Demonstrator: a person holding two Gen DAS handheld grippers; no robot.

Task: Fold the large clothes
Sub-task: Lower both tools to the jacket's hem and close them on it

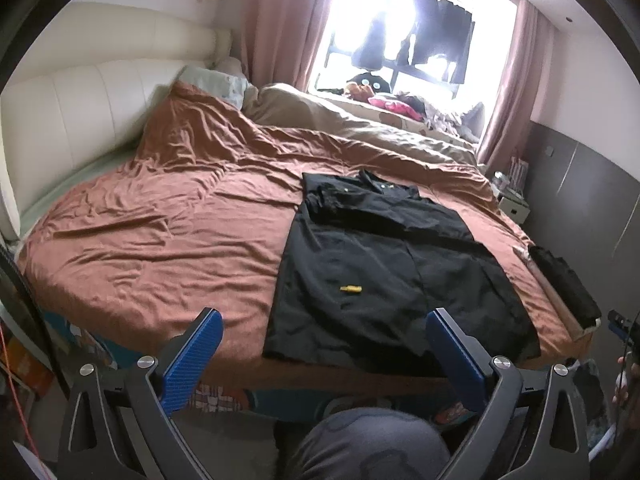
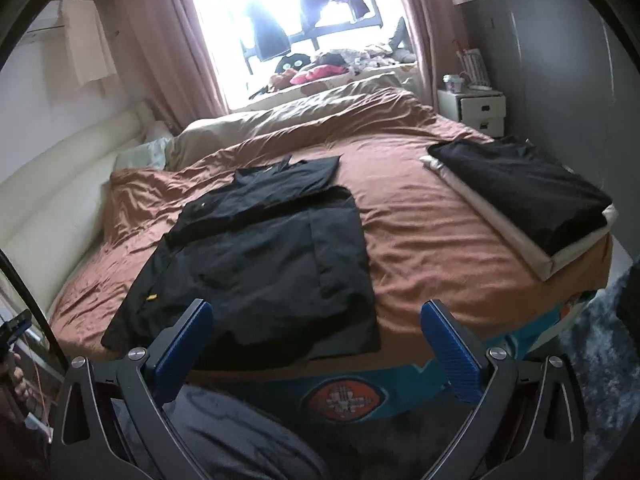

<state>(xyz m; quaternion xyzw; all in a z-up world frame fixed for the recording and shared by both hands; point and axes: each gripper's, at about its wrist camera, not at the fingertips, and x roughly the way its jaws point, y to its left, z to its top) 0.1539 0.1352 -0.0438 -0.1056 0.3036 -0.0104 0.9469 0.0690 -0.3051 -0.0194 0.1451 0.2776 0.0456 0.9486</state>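
Closest to me, my left gripper (image 1: 322,346) hangs released, jaws spread wide and holding nothing, just short of the foot of the bed (image 1: 140,216); my right gripper (image 2: 316,340) is the same, wide apart and empty. Just beyond both lies the black garment (image 1: 384,264), spread flat on the rust-coloured cover with its hem at the near bed edge and its collar pointing away toward the window (image 1: 400,32), so its long axis runs straight out from me. Its sides look already folded inward. From the left gripper the hem sits ahead and slightly right; from the right gripper, ahead and slightly left, so I judge both reach the near hem about equally. Farther right, a folded dark stack (image 2: 524,192) rests near the bed corner. I'd expect to take the hem next.
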